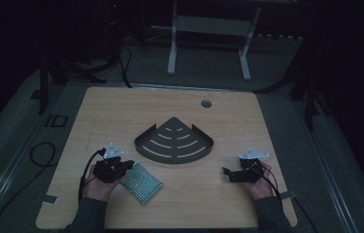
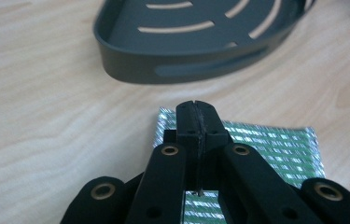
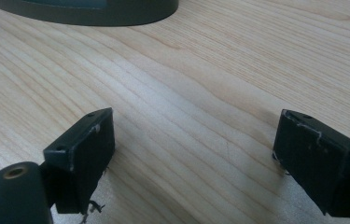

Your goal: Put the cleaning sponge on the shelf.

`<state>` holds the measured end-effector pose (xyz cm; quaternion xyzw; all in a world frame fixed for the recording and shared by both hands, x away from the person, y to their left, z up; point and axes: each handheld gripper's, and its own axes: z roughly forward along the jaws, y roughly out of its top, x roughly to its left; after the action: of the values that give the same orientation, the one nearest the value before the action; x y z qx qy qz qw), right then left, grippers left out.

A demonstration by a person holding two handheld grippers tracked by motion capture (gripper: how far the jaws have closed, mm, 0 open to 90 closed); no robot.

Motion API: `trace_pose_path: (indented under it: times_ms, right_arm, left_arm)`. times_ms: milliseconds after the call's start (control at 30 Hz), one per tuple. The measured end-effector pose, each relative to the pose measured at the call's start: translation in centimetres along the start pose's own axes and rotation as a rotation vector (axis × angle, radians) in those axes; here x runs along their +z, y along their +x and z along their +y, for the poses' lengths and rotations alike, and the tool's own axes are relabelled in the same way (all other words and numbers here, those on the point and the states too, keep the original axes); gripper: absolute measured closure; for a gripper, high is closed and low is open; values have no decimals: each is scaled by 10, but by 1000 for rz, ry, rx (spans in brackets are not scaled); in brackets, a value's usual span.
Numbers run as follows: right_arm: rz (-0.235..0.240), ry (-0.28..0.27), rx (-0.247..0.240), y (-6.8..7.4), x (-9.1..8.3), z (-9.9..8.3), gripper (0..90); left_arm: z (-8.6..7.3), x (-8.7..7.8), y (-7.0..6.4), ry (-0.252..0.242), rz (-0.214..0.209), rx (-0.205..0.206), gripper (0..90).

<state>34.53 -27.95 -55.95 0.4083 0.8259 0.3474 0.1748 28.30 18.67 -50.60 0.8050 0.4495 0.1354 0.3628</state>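
A: Report the position of the green-patterned pad [image 1: 142,182], using the grey corner shelf [image 1: 174,142] as the reference.

B: The pad lies flat on the wooden table [image 1: 121,111], on the person's side of the shelf and toward its left end. It is near the shelf but apart from it; bare wood shows between the two. In the left gripper view the pad [image 2: 275,144] has a shiny grid of green and silver, and the shelf [image 2: 196,60] sits beyond it with its curved slotted wall facing the camera.

A: State of the left gripper [image 1: 121,167]?

B: Its jaws are pressed together with no gap. In the left gripper view the left gripper [image 2: 196,122] has its tips above the pad's edge nearest the shelf. Whether a fold of the pad sits between them cannot be told. In the high view this gripper is at the pad's left corner, on the near-left side of the shelf.

A: State of the right gripper [image 1: 229,173]?

B: Its jaws stand wide apart with nothing between them. In the right gripper view the right gripper [image 3: 193,154] is low over bare wood, and the shelf's wall [image 3: 93,11] is ahead at the top. In the high view it is on the near-right side of the shelf, well apart from the pad.
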Motion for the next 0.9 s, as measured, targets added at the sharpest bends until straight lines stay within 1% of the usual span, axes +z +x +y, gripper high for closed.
trace_pose_path:
  times_ms: [133,367,567,633,733,800,900]
  right_arm:
    - [0,0,0,0,0,0,123]
    - [0,0,1,0,0,0,123]
    - [0,0,0,0,0,0,123]
    - [-1,0,0,0,0,0,125]
    - [-1,0,0,0,0,0,124]
    - [-1,-1,0,0,0,0,125]
    - [-1,-1,0,0,0,0,125]
  left_arm:
    - [-6,-1,-7,20,-8,12,899]
    - [-18,-1,-14,50,-21,-2,899]
    - [-25,4,-20,82,-33,4,899]
    - [-26,6,-21,98,-29,6,900]
    - [-28,8,-19,115,-20,-3,900]
    - [-28,8,-17,118,-20,-18,900]
    - [-28,8,-15,120,-9,-25,900]
